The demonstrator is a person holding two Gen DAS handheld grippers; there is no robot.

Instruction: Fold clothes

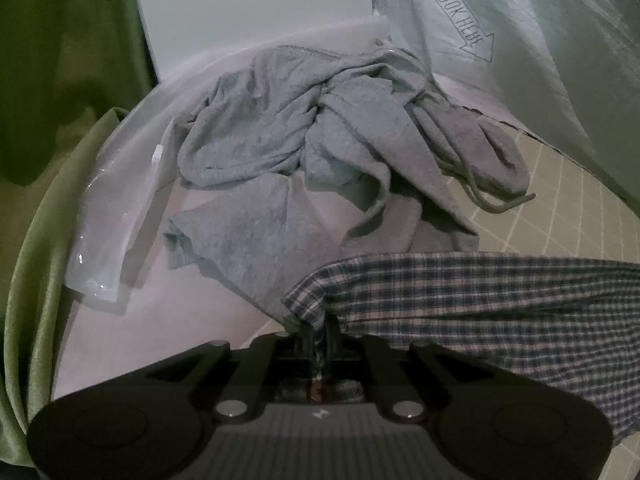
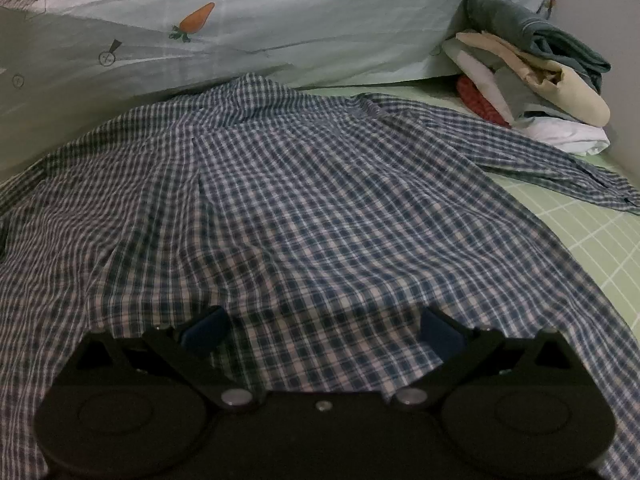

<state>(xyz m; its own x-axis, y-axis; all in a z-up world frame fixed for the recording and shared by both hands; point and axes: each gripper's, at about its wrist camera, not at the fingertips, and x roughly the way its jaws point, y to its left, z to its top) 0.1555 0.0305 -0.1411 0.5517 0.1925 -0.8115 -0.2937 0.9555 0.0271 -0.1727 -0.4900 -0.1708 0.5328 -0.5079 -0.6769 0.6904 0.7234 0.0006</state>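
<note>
A blue and white checked shirt lies spread on the green gridded bed sheet, one sleeve stretched to the right. My right gripper is open, its blue-padded fingers wide apart over the shirt's near hem. In the left wrist view my left gripper is shut on an edge of the checked shirt, which runs off to the right. A crumpled grey hoodie lies beyond it.
A pale quilt with a carrot print is bunched along the back. A stack of folded clothes sits at the back right by the wall. A clear plastic bag and a green curtain are on the left.
</note>
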